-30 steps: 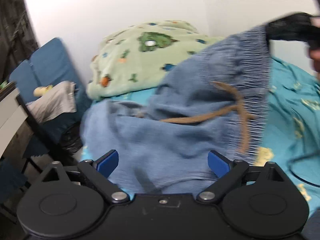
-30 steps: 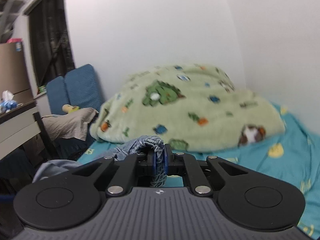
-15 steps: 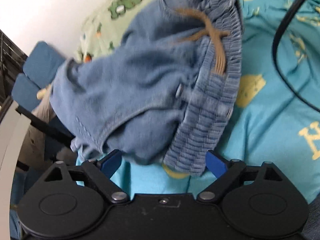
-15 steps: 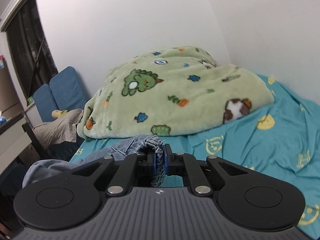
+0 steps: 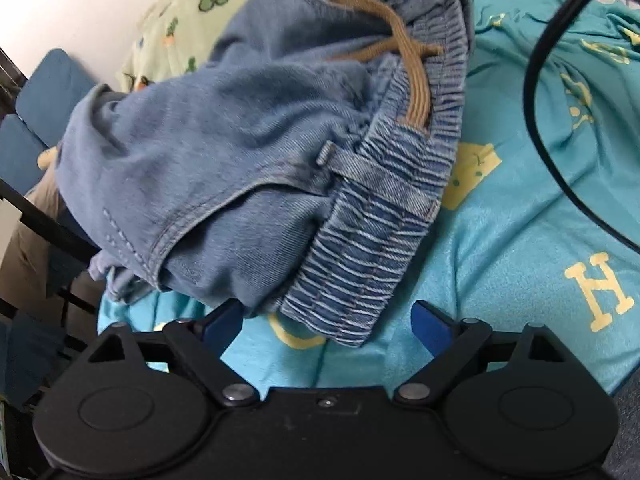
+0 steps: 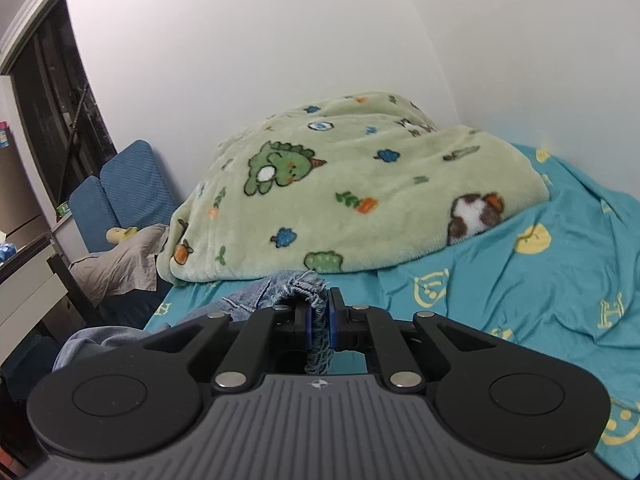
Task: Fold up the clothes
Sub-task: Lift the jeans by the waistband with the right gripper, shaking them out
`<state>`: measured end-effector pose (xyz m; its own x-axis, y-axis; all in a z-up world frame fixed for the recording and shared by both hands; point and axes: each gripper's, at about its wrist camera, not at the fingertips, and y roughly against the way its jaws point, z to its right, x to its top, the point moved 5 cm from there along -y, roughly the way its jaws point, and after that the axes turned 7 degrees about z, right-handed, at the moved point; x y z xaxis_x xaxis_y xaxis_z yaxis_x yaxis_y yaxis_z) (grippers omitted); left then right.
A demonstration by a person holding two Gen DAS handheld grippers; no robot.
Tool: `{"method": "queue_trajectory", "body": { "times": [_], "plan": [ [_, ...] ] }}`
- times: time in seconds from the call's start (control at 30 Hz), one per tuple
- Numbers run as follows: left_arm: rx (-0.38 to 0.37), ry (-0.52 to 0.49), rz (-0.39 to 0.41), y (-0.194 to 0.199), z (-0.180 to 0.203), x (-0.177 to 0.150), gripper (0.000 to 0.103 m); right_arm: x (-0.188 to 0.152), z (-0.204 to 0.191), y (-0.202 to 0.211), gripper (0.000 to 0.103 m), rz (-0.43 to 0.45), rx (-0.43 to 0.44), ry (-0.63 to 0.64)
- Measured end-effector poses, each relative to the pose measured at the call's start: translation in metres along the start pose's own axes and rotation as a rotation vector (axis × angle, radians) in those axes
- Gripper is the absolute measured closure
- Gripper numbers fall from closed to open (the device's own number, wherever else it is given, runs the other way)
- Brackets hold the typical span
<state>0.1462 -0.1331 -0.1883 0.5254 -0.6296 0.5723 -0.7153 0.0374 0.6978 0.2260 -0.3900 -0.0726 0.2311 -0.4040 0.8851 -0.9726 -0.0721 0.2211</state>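
Two grippers in play over a bed. Left gripper (image 5: 326, 316): jaws spread wide, nothing pinched; the lower end of the denim shorts (image 5: 224, 152) lies between the blue pads without touching either. Right gripper (image 6: 319, 322): jaws closed tight on a bunched fold of the shorts' waistband (image 6: 316, 320), holding that end up.

Shorts sit near the bed's left edge, sagging from the raised waistband down onto the teal bedsheet (image 5: 520, 240); a part of the fabric trails over that edge. Right of the shorts the sheet is bare and open across to the wall side, crossed only by a black cable (image 5: 538, 120) in the left wrist view.

Materials: washed blue denim, soft, creased; elasticated ribbed waistband (image 5: 360, 248) with stitched belt loop; flat tan drawstring (image 5: 414, 80) lying crossed on the front. Sheet is teal with yellow letters and faces, lightly wrinkled.

Far end of bed: heaped pale green fleece blanket (image 6: 360, 200) with cartoon prints, against a white wall (image 6: 280, 40). Off the left edge: blue cushions (image 6: 128, 192), a grey garment (image 6: 120, 264), a white desk (image 6: 28, 280), a dark window (image 6: 52, 100).
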Motion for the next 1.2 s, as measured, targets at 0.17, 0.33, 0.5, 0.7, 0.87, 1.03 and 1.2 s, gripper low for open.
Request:
{"method": "queue_trajectory", "body": {
  "times": [0.17, 0.33, 0.5, 0.7, 0.87, 1.03, 1.2],
  "plan": [
    [0.066, 0.054, -0.002, -0.007, -0.006, -0.001, 0.023, 0.003, -0.011, 0.002, 0.097, 0.027, 0.014, 0.066],
    [0.068, 0.118, 0.052, -0.002, -0.012, 0.003, 0.055, 0.002, -0.009, -0.001, 0.097, 0.042, 0.012, 0.071],
    [0.043, 0.172, 0.169, 0.022, -0.010, 0.011, 0.092, 0.005, -0.005, -0.008, 0.097, 0.063, 0.039, 0.046],
    [-0.094, 0.281, 0.346, 0.061, 0.007, 0.042, 0.095, 0.045, 0.009, -0.021, 0.097, 0.181, 0.065, -0.001],
    [-0.270, 0.349, 0.425, 0.067, 0.045, 0.084, 0.095, 0.079, 0.037, -0.042, 0.097, 0.240, 0.040, 0.036],
    [-0.393, 0.344, 0.402, 0.029, 0.100, 0.122, 0.094, 0.071, 0.097, -0.080, 0.097, 0.250, -0.022, -0.066],
    [-0.462, 0.362, 0.362, -0.022, 0.128, 0.127, 0.092, 0.024, 0.153, -0.122, 0.097, 0.140, -0.132, 0.002]
  ]
}}
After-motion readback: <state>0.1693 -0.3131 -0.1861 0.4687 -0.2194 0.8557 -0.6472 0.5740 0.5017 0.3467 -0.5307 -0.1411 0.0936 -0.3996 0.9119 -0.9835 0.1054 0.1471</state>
